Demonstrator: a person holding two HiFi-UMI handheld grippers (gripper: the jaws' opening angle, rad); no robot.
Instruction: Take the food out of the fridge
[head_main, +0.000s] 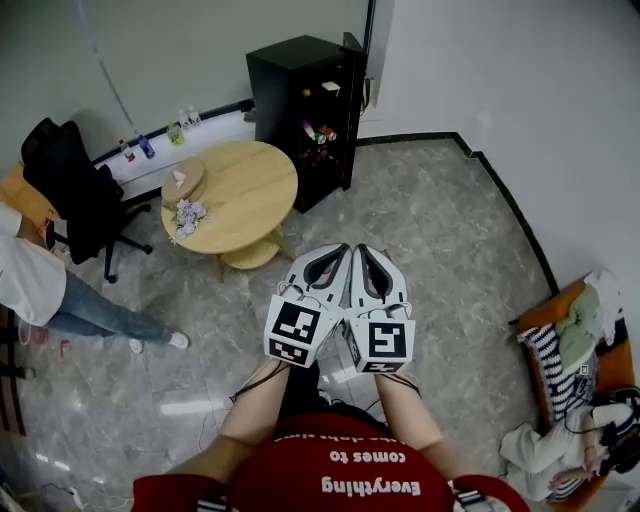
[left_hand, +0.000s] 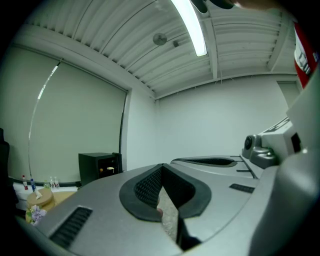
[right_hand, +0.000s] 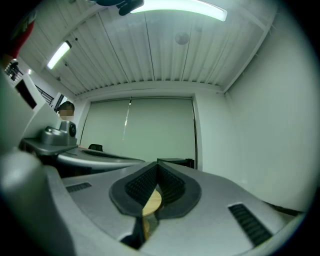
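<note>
Before the fridge (head_main: 300, 100), left gripper (head_main: 342, 251) and right gripper (head_main: 361, 253) point level, seemingly touching.

Small black fridge (head_main: 300, 110) stands upright just behind the round wooden table (head_main: 240, 195), with its door looking swung open on the side away from the table. The food (head_main: 320, 133) is still on the shelves: a pale item up top, and red and green bits lower down.

Round table (head_main: 243, 188), perhaps flowers (head_main: 188, 213), chair (head_main: 72, 185)
</note>
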